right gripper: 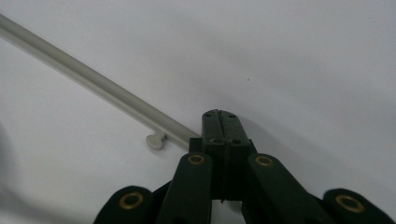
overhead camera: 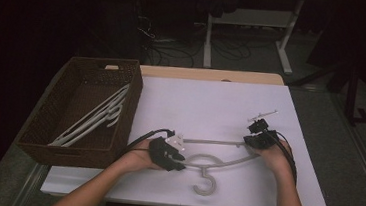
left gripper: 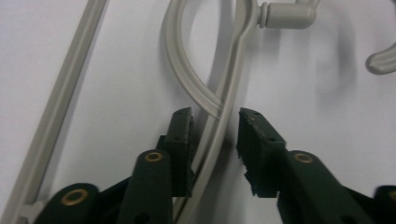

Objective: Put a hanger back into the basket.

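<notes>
A grey plastic hanger [overhead camera: 217,142] lies flat on the white table [overhead camera: 211,100], its hook [overhead camera: 205,185] pointing toward the front edge. My left gripper [overhead camera: 181,163] is open, and its jaws straddle the hanger's curved arm [left gripper: 229,88] just below the neck. In the left gripper view [left gripper: 215,119] the arm touches the left pad. My right gripper [overhead camera: 249,140] sits at the hanger's right end. Its jaws [right gripper: 219,114] are shut flush together, and the straight bar [right gripper: 93,81] ends against the side of the left jaw, with nothing showing between the pads.
A dark wicker basket [overhead camera: 134,93] stands at the table's left side with a few pale hangers [overhead camera: 94,120] inside. A small thin metal piece [overhead camera: 265,112] lies just behind the right gripper. The floor beyond the table holds cables and desk legs.
</notes>
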The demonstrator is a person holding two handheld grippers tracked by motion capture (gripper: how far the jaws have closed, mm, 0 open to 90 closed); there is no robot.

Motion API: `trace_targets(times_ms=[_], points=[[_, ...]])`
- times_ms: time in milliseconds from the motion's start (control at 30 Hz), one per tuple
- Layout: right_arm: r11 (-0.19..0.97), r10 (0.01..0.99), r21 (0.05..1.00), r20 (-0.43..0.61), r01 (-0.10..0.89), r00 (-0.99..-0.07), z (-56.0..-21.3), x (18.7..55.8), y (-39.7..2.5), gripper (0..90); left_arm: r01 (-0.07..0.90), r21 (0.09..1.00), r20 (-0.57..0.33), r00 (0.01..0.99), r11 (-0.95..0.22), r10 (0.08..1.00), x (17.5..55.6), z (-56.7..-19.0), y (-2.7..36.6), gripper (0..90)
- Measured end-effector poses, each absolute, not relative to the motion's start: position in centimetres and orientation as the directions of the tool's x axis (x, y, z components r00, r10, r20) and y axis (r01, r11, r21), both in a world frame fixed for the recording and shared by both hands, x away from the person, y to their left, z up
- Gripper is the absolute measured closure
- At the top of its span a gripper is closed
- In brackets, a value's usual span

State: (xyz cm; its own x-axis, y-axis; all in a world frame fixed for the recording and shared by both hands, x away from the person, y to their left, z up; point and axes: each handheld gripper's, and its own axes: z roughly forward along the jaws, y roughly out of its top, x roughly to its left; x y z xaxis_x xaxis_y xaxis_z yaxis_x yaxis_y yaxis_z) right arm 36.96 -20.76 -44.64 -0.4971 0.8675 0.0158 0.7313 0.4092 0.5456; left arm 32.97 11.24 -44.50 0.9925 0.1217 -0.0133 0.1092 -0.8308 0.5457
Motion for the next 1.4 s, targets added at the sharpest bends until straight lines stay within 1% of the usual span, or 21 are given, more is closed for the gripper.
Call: trace_targets(times_ms=[267, 300, 500, 667, 767, 800, 833, 900, 967, 1000, 1067, 1133, 1167, 1200, 1333, 1400], points=[[0.41, 0.867, 0.545, 0.016, 0.731, -0.498, -44.6, 37.0, -20.7, 90.0, 0.064, 0.509, 0.011, 0.997, -0.858, 0.081, 33.0, -44.3, 10.6, 75.2], [0.413, 0.866, 0.544, 0.014, 0.73, -0.5, -44.6, 37.0, -20.7, 90.0, 0.063, 0.51, 0.0, 0.997, -0.858, 0.073, 33.2, -44.3, 10.6, 75.2], [0.431, 0.859, 0.538, 0.002, 0.724, -0.512, -44.5, 37.1, -20.5, 90.0, 0.044, 0.515, 0.001, 0.999, -0.856, 0.052, 33.3, -44.3, 10.7, 76.6], [0.435, 0.849, 0.542, 0.02, 0.719, -0.529, -44.5, 37.2, -20.4, 89.7, 0.031, 0.515, 0.009, 0.999, -0.857, 0.041, 33.2, -44.3, 10.7, 77.1], [0.423, 0.845, 0.577, 0.026, 0.698, -0.534, -44.2, 37.3, -20.4, 89.0, 0.04, 0.509, 0.006, 0.999, -0.86, 0.049, 33.1, -44.2, 10.6, 79.4], [0.415, 0.841, 0.593, 0.038, 0.69, -0.539, -44.0, 37.2, -20.4, 84.6, 0.052, 0.512, 0.001, 0.998, -0.857, 0.062, 33.1, -44.3, 10.6, 81.3], [0.406, 0.84, 0.611, 0.044, 0.68, -0.541, -43.6, 37.1, -20.3, 82.8, 0.068, 0.514, -0.011, 0.997, -0.855, 0.072, 33.2, -44.3, 10.7, 82.3], [0.391, 0.838, 0.641, 0.049, 0.661, -0.543, -42.9, 36.8, -20.3, 79.8, 0.074, 0.52, -0.021, 0.997, -0.851, 0.075, 33.3, -44.3, 10.8, 82.5], [0.378, 0.838, 0.669, 0.047, 0.64, -0.544, -42.2, 36.5, -20.4, 74.3, 0.086, 0.522, -0.028, 0.996, -0.849, 0.084, 33.3, -44.3, 10.8, 82.5], [0.368, 0.837, 0.684, 0.053, 0.63, -0.545, -41.8, 36.3, -20.4, 70.2, 0.088, 0.522, -0.027, 0.996, -0.849, 0.086, 33.3, -44.3, 10.8, 82.5], [0.358, 0.839, 0.698, 0.051, 0.62, -0.542, -41.4, 36.0, -20.5, 65.8, 0.104, 0.529, -0.038, 0.994, -0.842, 0.099, 33.4, -44.2, 10.8, 82.6], [0.352, 0.839, 0.716, 0.044, 0.602, -0.543, -40.9, 35.7, -20.6, 58.4, 0.115, 0.537, -0.04, 0.993, -0.836, 0.111, 33.4, -44.1, 10.9, 82.6], [0.347, 0.839, 0.723, 0.044, 0.597, -0.542, -40.6, 35.5, -20.7, 56.9, 0.132, 0.543, -0.052, 0.991, -0.829, 0.124, 33.5, -43.9, 10.9, 82.6], [0.343, 0.837, 0.727, 0.051, 0.595, -0.545, -40.4, 35.3, -20.8, 53.3, 0.142, 0.546, -0.059, 0.99, -0.826, 0.13, 33.6, -43.8, 11.0, 82.6], [0.338, 0.84, 0.742, 0.04, 0.579, -0.541, -40.0, 34.5, -21.3, 46.6, 0.184, 0.584, -0.07, 0.982, -0.791, 0.177, 33.9, -43.1, 11.6, 82.7], [0.344, 0.841, 0.745, 0.026, 0.571, -0.54, -39.8, 34.0, -21.7, 42.7, 0.223, 0.608, -0.093, 0.973, -0.762, 0.211, 34.2, -42.5, 12.0, 82.7]])
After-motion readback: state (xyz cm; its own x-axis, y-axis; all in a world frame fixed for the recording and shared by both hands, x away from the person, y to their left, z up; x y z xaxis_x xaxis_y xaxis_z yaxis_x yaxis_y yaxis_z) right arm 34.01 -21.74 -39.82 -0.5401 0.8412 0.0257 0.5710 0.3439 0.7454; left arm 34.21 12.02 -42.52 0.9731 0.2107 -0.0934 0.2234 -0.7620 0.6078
